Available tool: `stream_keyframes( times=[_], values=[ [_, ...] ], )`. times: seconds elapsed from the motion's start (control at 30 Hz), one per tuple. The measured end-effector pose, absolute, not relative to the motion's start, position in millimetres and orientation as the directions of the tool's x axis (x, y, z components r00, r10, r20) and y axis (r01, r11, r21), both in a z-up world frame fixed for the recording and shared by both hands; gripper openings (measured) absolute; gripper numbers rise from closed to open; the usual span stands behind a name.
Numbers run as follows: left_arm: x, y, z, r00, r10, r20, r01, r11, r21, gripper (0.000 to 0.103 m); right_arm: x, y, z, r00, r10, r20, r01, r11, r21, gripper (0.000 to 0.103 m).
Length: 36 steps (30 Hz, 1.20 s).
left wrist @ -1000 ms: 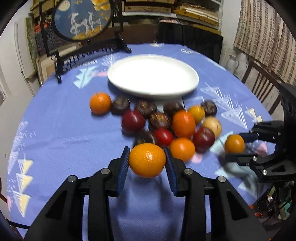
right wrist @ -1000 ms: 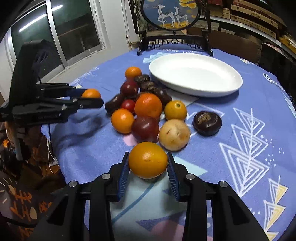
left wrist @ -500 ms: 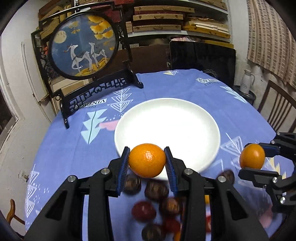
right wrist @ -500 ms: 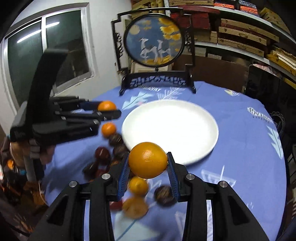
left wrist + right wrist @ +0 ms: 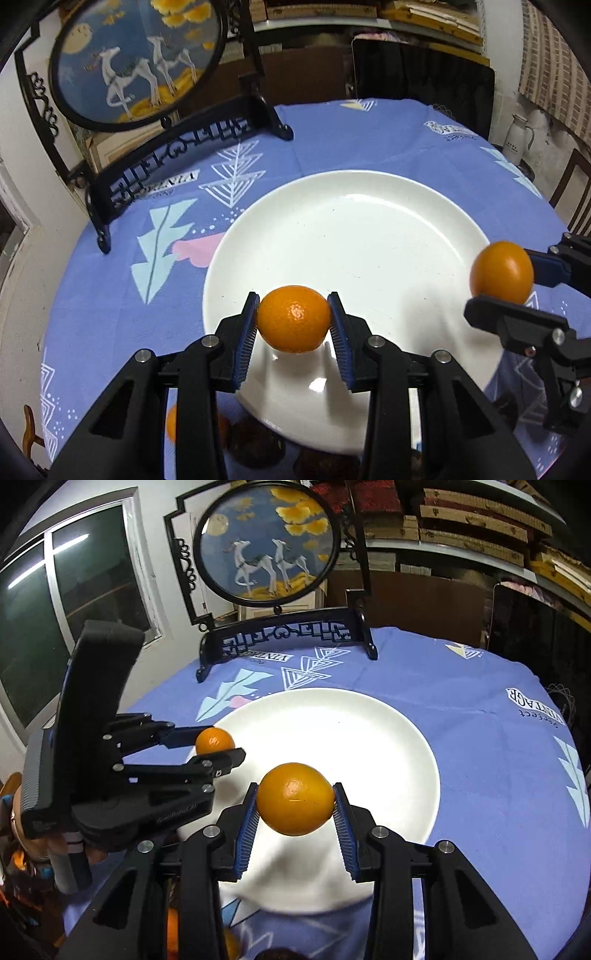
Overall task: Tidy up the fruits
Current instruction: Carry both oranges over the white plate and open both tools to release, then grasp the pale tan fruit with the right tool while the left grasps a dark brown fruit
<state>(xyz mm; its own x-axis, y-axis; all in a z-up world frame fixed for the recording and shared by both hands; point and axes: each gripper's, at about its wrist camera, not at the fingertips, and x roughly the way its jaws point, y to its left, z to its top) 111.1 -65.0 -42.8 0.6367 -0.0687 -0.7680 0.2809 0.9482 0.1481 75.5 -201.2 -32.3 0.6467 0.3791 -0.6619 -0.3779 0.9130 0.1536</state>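
Left gripper (image 5: 293,325): jaws closed partway onto a mandarin (image 5: 293,324), blue ribbed pads pressed against its two sides, fruit held off the plate. It sits above the near left portion of the white plate (image 5: 369,229), with a shadow and glare spot on the plate below it. Right gripper (image 5: 295,805): jaws likewise closed partway on a smooth orange (image 5: 295,804), pads touching both sides, fruit held in the air above the near edge of the plate (image 5: 369,738). In the left wrist view the right gripper (image 5: 517,291) enters from the right with the orange (image 5: 502,272) over the plate's right rim. In the right wrist view the left gripper (image 5: 218,747) comes in from the left with the mandarin (image 5: 215,740) over the plate's left rim. The two held fruits are well apart. Plate interior is bare white, resting near the middle of the surface, which is covered by a blue patterned tablecloth (image 5: 332,140). At the near edge of the surface, behind the left gripper's fingers, an orange fruit (image 5: 171,424) and some dark round fruits (image 5: 255,448) lie just beside the plate's near rim; blurred, kind not identifiable. At the far left edge of the surface stands a round deer screen on a black carved stand (image 5: 267,546).
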Motion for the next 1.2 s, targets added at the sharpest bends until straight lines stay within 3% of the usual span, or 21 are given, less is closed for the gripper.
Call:
stream_keyframes(
  times=[0.13, 0.17, 0.2, 0.23, 0.53, 0.87, 1.1, 1.17, 1.2],
  values=[
    [124, -66, -53, 0.611, -0.049, -0.79, 0.277, 0.948, 0.156, 0.037, 92, -202, -40, 0.642, 0.37, -0.672, -0.366, 0.917, 0.156, 0.044],
    [127, -65, -54, 0.606, -0.047, -0.794, 0.273, 0.95, 0.152, 0.043, 98, -203, -40, 0.644, 0.362, -0.674, -0.36, 0.921, 0.151, 0.052],
    [129, -63, -55, 0.604, -0.041, -0.796, 0.262, 0.953, 0.149, 0.049, 100, -205, -40, 0.653, 0.34, -0.677, -0.337, 0.931, 0.142, 0.07],
    [130, -61, -54, 0.608, -0.041, -0.793, 0.254, 0.956, 0.146, 0.062, 101, -209, -40, 0.668, 0.322, -0.671, -0.311, 0.94, 0.141, 0.073],
    [98, -28, -42, 0.627, -0.076, -0.775, 0.24, 0.966, 0.099, 0.074, 56, -221, -42, 0.651, 0.328, -0.684, -0.333, 0.934, 0.131, 0.074],
    [14, 18, -35, 0.646, -0.122, -0.753, 0.301, 0.948, 0.105, 0.088, -71, -196, -61, 0.558, 0.365, -0.746, -0.548, 0.836, -0.001, 0.075],
    [-40, 36, -60, 0.593, -0.135, -0.794, 0.405, 0.902, 0.149, 0.088, -83, -176, -86, 0.505, 0.336, -0.795, -0.596, 0.802, -0.04, 0.074],
    [-48, 39, -69, 0.577, -0.132, -0.806, 0.419, 0.895, 0.154, 0.088, -77, -171, -94, 0.491, 0.325, -0.808, -0.592, 0.805, -0.036, 0.071],
    [-50, 39, -72, 0.568, -0.136, -0.812, 0.424, 0.894, 0.147, 0.088, -75, -170, -97, 0.479, 0.327, -0.814, -0.596, 0.803, -0.028, 0.061]
  ],
)
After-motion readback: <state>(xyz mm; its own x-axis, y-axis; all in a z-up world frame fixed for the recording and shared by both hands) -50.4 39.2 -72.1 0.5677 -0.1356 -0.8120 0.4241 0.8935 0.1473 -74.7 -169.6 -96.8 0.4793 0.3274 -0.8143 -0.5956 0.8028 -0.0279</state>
